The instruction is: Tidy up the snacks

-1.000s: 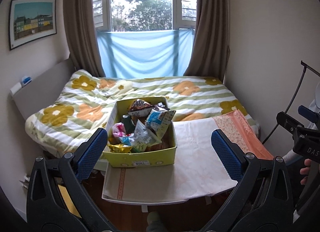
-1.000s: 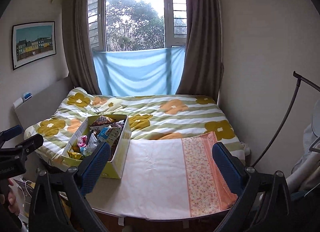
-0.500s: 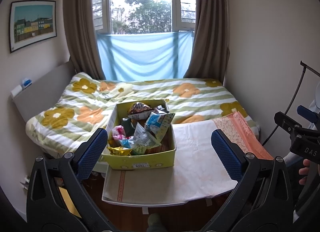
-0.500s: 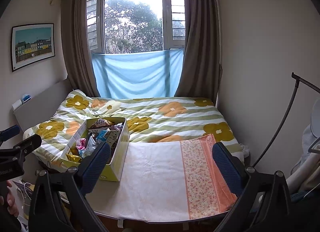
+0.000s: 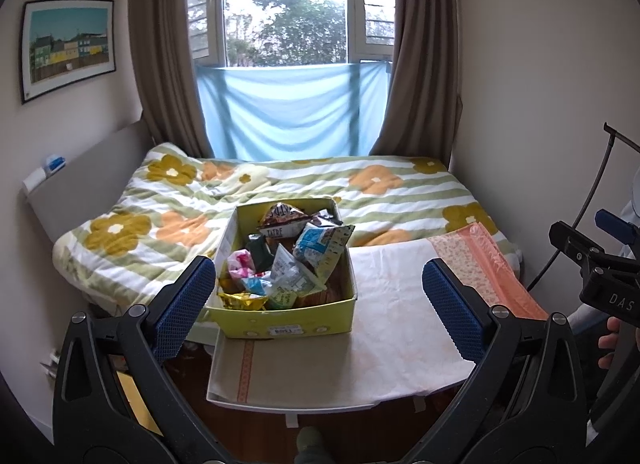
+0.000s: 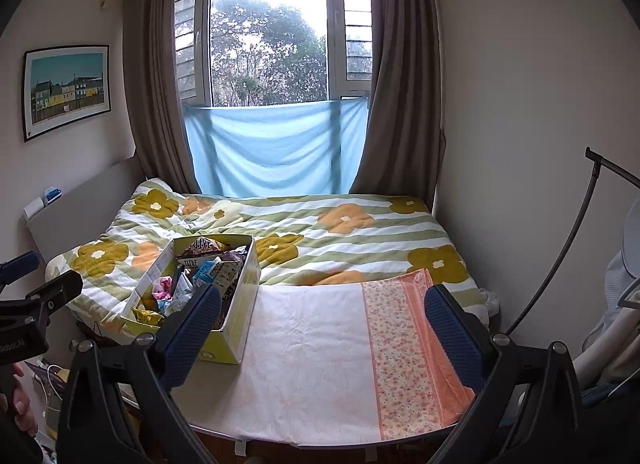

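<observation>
Left wrist view: the left gripper (image 5: 318, 306) hangs above the near edge of the cloth-covered table (image 5: 400, 348), its blue-padded jaws spread wide with nothing between them, and the yellow box (image 5: 288, 322) stands on the table's left part, filled with snack packets (image 5: 296, 260) piled loosely above its rim. Right wrist view: the right gripper (image 6: 322, 334) is likewise spread wide and empty over the table's bare white cloth (image 6: 320, 344), with the box to its left, touching the flowered bedspread (image 6: 320, 232) behind it.
</observation>
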The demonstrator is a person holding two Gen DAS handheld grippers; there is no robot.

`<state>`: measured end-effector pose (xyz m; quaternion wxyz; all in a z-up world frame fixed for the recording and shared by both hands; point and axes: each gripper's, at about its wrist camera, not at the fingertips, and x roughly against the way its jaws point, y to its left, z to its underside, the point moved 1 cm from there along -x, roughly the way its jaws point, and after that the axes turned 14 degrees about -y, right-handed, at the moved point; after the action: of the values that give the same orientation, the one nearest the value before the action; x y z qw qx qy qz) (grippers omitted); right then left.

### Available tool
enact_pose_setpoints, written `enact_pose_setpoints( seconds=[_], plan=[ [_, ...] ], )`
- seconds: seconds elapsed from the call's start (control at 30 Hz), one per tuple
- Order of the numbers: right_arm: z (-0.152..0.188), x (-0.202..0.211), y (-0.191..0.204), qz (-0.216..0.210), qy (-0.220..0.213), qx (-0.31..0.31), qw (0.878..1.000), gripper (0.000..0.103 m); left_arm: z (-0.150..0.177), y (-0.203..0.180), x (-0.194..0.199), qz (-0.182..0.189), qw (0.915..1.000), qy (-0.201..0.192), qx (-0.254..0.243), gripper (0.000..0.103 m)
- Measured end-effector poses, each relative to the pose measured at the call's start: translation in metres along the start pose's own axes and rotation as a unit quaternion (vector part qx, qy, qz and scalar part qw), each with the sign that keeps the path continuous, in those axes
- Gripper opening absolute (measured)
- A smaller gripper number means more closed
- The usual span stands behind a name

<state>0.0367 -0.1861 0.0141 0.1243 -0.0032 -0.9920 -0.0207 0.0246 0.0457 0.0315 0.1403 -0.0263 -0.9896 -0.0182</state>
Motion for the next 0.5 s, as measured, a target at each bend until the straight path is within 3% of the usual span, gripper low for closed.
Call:
enact_pose_setpoints(
  seconds=[0.5],
  plan=[
    [0.001,-0.0052,-0.0006,0.004,0.001,0.003,1.0,0.101,-0.0014,0.0021,-0.0037,-0.002,1.0,-0.003,-0.001,0.103]
  ],
)
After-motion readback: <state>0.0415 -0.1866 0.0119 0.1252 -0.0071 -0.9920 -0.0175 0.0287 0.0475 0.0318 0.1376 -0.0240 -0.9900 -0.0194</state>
